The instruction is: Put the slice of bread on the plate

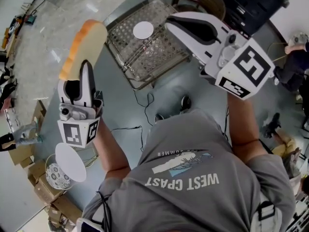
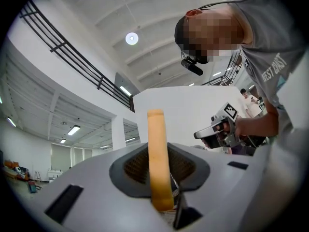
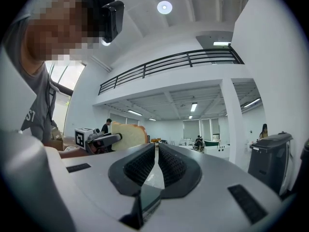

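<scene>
two tongs are up in the air: the left tongs [image 1: 86, 65] clench the slice of bread [image 1: 85, 45] upright by its lower edge, probably to carry it unbent, while the right tongs [image 3: 157, 148] sit closed, empty.

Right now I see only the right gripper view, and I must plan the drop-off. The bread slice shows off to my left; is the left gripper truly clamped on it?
Observer: Yes. The left gripper view shows the left gripper shut on the lower end of the bread slice, which stands edge-on between its jaws.
Operator: Where is the plate?
Observer: The head view shows a white round plate lying on a wire mesh rack.
Operator: And my gripper?
Observer: In that view the right gripper points at the plate from just right of it; the bread is left of the rack.
</scene>
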`<state>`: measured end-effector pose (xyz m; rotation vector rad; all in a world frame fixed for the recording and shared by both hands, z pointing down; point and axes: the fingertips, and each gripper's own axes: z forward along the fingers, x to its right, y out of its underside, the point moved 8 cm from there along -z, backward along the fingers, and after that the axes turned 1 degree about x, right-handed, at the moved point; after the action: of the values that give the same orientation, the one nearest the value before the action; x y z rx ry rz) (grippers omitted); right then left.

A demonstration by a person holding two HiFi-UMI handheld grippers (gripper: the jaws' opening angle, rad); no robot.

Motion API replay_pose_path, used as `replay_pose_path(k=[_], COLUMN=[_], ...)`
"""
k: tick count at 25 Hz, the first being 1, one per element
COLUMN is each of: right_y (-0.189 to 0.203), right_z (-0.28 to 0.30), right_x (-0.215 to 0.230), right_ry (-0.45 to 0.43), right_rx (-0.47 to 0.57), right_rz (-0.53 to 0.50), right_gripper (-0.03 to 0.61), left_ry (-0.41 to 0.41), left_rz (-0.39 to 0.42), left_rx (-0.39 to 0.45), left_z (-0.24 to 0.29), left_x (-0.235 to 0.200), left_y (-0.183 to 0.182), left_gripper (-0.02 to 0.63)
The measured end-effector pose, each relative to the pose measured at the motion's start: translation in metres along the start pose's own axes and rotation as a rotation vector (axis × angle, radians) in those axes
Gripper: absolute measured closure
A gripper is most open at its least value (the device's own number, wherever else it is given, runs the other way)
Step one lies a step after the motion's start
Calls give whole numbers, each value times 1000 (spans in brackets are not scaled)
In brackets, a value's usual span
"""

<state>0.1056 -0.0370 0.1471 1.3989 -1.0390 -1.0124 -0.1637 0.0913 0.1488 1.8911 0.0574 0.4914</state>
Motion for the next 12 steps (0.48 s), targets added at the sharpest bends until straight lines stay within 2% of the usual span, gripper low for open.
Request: replay_pose_path(k=[6,12], right_y=[7,10], right_z=[0,-8], right_x=[30,56], right_ry=[-51,-74], right_rx=[24,37], right_rz=[3,15], right_gripper=[571,571], left_ry=[-39,-44], left_rz=[32,45], left_rx=[-24,-44], left_z=[19,43], left_x=[10,24], left_y=[8,9], left_gripper=[522,522])
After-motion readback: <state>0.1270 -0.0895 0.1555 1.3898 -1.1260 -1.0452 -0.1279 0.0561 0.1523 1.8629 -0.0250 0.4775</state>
